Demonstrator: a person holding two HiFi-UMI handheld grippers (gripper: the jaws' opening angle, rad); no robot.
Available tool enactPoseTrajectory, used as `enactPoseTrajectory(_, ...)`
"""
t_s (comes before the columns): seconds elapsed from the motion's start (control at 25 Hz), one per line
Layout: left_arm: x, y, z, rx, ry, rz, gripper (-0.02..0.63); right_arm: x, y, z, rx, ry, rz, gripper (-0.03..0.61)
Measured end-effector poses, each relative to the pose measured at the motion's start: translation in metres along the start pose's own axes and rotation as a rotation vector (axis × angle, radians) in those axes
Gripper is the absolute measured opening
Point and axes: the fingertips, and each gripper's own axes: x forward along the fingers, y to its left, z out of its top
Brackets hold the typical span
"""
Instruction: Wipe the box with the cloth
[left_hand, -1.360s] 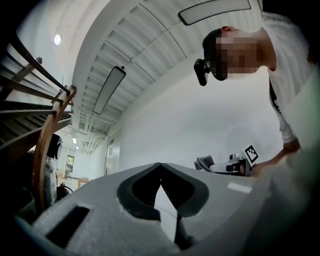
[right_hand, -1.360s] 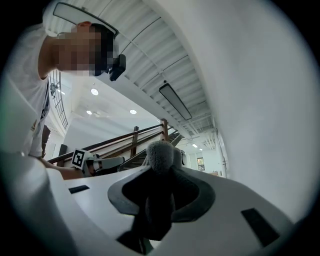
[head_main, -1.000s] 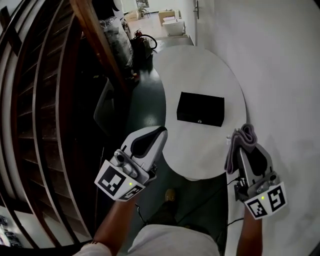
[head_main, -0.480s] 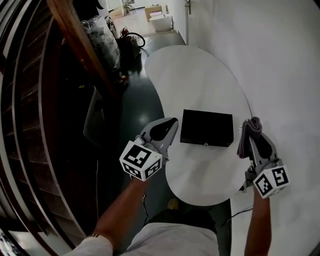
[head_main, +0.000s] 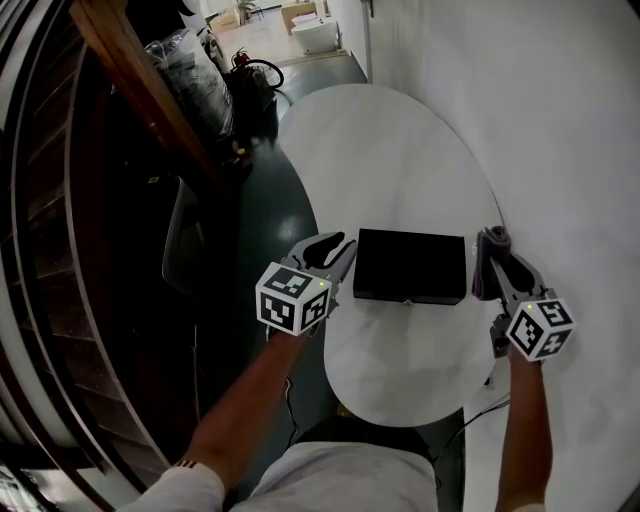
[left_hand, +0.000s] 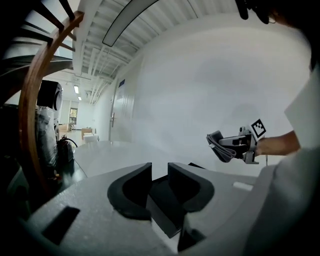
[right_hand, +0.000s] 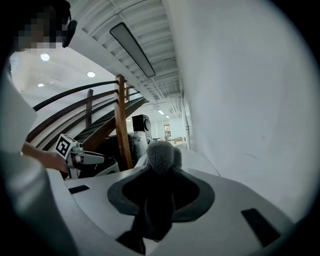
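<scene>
Ready to wipe from the right
The flat black rectangular box (head_main: 411, 266) lies lengthwise left-right on the round white table (head_main: 390, 150). The right gripper (head_main: 497, 256), clamping a folded grey cloth (head_main: 487, 270), hangs just right of it. The left gripper (head_main: 340, 250), jaws just opening and empty, is at its left end.

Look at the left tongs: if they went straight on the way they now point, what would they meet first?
Probably the black box: the left tongs point at its near end, close ahead. Their jaws have just been opening, with only that end showing in the gap; depth is unclear.
</scene>
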Motion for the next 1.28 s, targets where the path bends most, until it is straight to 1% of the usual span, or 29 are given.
enactPoseTrajectory(0.08, 0.011, 0.004, -0.008, -0.021, 0.042, 0.011, 0.109, 0.011, -0.014, -0.011, 0.033, 0.044, -0.004, 0.1)
enactPoseTrajectory(0.24, 0.031, 0.011, -0.029, -0.067, 0.148, 0.036, 0.133, 0.033, -0.041, -0.035, 0.134, 0.127, -0.013, 0.1)
enactPoseTrajectory(0.48, 0.052, 0.012, -0.064, -0.174, 0.284, 0.06, 0.152, 0.054, -0.068, -0.071, 0.3, 0.235, -0.022, 0.1)
enactPoseTrajectory(0.64, 0.059, 0.015, -0.081, -0.226, 0.347, 0.082, 0.153, 0.062, -0.075, -0.086, 0.359, 0.291, -0.021, 0.1)
enactPoseTrajectory(0.84, 0.066, 0.012, -0.091, -0.251, 0.386, 0.099, 0.152, 0.071, -0.08, -0.105, 0.425, 0.357, -0.002, 0.1)
enactPoseTrajectory(0.92, 0.067, 0.01, -0.093, -0.263, 0.397, 0.103, 0.13, 0.073, -0.08, -0.109, 0.458, 0.386, 0.001, 0.1)
enactPoseTrajectory(1.12, 0.069, 0.011, -0.094, -0.291, 0.39, 0.099, 0.11, 0.078, -0.077, -0.125, 0.509, 0.448, -0.001, 0.1)
enactPoseTrajectory(1.28, 0.068, 0.011, -0.098, -0.306, 0.374, 0.092, 0.109, 0.078, -0.071, -0.135, 0.513, 0.46, -0.012, 0.1)
